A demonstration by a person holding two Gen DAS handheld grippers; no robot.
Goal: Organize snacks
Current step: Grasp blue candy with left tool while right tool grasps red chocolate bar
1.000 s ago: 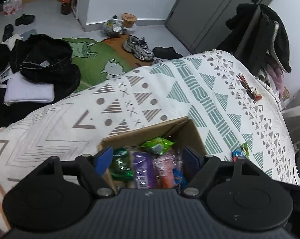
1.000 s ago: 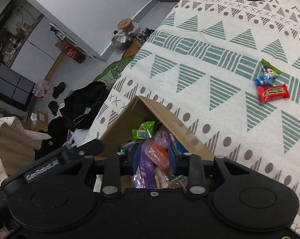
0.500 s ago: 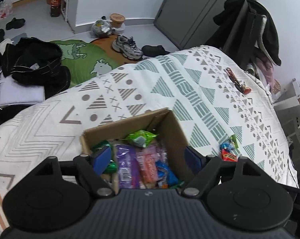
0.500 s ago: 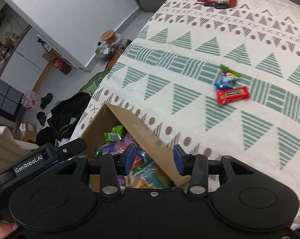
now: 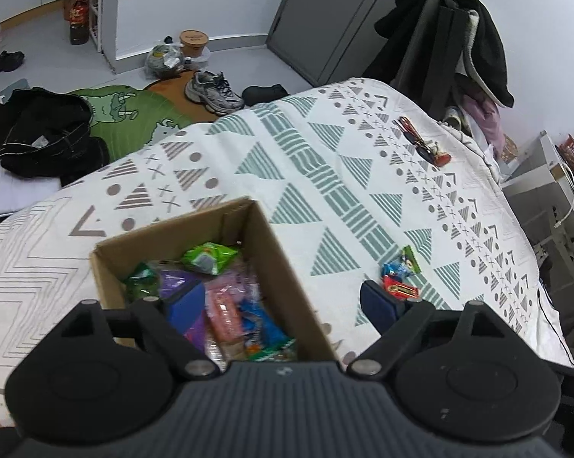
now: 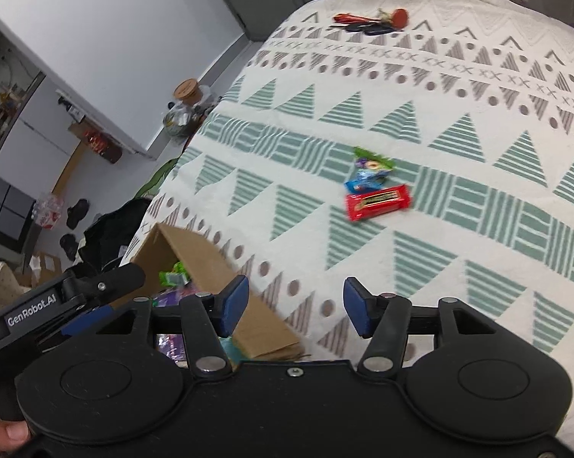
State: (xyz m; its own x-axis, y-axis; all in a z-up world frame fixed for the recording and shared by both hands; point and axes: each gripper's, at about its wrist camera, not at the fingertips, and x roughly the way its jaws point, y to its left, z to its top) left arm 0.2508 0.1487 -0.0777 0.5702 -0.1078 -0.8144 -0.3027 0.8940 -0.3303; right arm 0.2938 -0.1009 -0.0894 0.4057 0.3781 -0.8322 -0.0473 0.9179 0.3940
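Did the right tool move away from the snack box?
Yes. The right tool swung out of the cardboard box toward the red bar on the blanket, now open and empty.

Your light is even and soft in both views, bright enough for every colour to read, with no hard shadows on the bed (image 5: 363,175) and no glare. Your left wrist view is sharp in the middle. Your right wrist view is smeared: the red bar (image 6: 376,202) and the bed's pattern blur. Both views bend strongly at the edges, and the corners go dark.
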